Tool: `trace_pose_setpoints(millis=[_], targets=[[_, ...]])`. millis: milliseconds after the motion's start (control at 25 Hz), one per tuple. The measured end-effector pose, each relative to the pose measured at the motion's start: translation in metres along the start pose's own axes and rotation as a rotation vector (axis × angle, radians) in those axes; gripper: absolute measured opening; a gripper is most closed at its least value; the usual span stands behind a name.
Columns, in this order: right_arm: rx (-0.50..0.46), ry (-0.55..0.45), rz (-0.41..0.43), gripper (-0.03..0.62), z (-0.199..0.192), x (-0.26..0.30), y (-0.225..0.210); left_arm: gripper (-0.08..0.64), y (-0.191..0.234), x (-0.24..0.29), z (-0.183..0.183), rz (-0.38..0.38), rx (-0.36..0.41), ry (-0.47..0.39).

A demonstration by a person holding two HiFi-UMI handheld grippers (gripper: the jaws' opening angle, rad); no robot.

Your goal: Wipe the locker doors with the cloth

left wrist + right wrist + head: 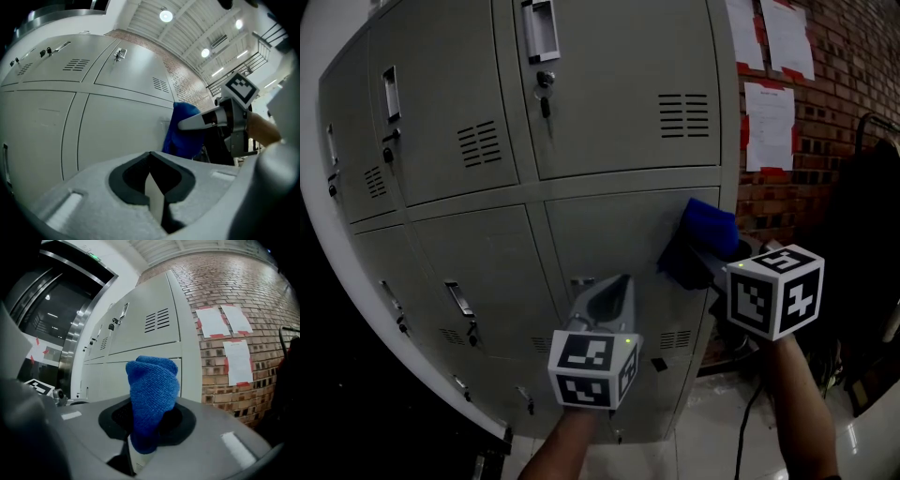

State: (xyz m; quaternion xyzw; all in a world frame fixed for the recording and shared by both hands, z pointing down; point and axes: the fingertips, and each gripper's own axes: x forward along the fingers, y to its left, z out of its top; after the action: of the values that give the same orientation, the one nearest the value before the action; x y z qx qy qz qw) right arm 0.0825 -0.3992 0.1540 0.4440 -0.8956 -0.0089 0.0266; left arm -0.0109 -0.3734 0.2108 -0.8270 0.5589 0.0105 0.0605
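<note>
The lockers (619, 94) fill the upper left and centre of the head view, grey and bent by the lens. Their left part sinks into darkness, and the bottom row is cut off at the lower left.

The cloth (705, 234), blue and bunched, sits right of centre, against the right part of a lower door (609, 234). The right gripper (717, 265) is clamped on it. In the right gripper view the cloth (152, 394) rises from between the jaws in the middle of the frame and covers where they meet. In the head view the fingertips are lost behind the cloth, and only the marker cube (773, 291) is plain.

The left gripper (154, 197) is in the lower centre of the head view, apart from the cloth. Its jaws are pressed together with nothing between them, and it points at the same door. I cannot tell whether it touches the metal.

At the upper right, papers (767, 122) hang on a brick wall (853, 75), the top ones cut off by the frame. A key (544, 94) hangs from a lock at top centre. The dark shapes at the far right are too dim to name. A cable (750, 422) trails along the floor at the bottom.
</note>
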Motion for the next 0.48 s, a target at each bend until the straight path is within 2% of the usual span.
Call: trace_pose_setpoints(millis=[240,480], targets=[[-0.022,0.008,0.034,0.084,-0.007,-0.010,0.000,0.003,-0.015,0.000,-0.002,0.019,0.003,0.008],[-0.027,-0.057,0.100,0.084,-0.018,-0.030,0.028,0.003,-0.019,-0.021,-0.020,0.100,-0.005,0.023]])
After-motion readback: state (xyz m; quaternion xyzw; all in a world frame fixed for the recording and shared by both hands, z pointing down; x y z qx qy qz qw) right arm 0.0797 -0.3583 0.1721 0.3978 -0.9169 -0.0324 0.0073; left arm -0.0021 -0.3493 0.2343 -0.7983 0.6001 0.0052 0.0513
